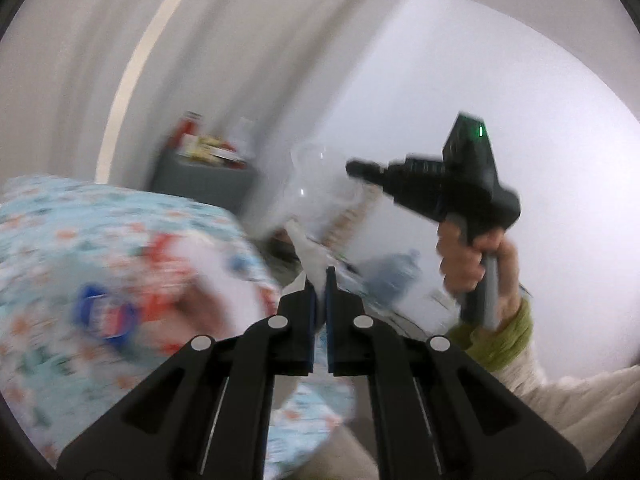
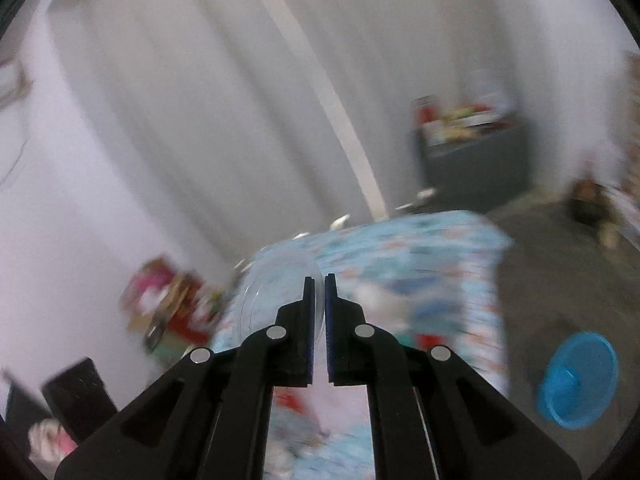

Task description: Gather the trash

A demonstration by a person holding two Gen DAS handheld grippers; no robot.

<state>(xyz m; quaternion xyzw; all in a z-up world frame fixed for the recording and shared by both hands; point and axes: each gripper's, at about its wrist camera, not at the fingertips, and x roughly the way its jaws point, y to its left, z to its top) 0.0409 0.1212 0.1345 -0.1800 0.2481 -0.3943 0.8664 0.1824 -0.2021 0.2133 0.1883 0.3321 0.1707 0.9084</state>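
Observation:
My left gripper (image 1: 321,276) is shut on a thin white piece (image 1: 306,250), maybe the edge of a plastic bag, which rises up and to the left from the pads. Beyond it, a hand with a green cuff (image 1: 472,256) holds my right gripper (image 1: 350,168), which points left with a clear plastic container (image 1: 316,188) at its tip. In the right wrist view, my right gripper (image 2: 320,280) is shut on the rim of that clear container (image 2: 276,292). Blurred red and blue wrappers (image 1: 108,312) lie on the patterned bedsheet (image 1: 60,232).
The bed with its blue patterned sheet (image 2: 420,248) fills the middle ground. A grey cabinet (image 2: 476,168) with items on top stands by the curtain. A blue basin (image 2: 576,380) sits on the floor at the right. Boxes and clutter (image 2: 172,304) lie left of the bed.

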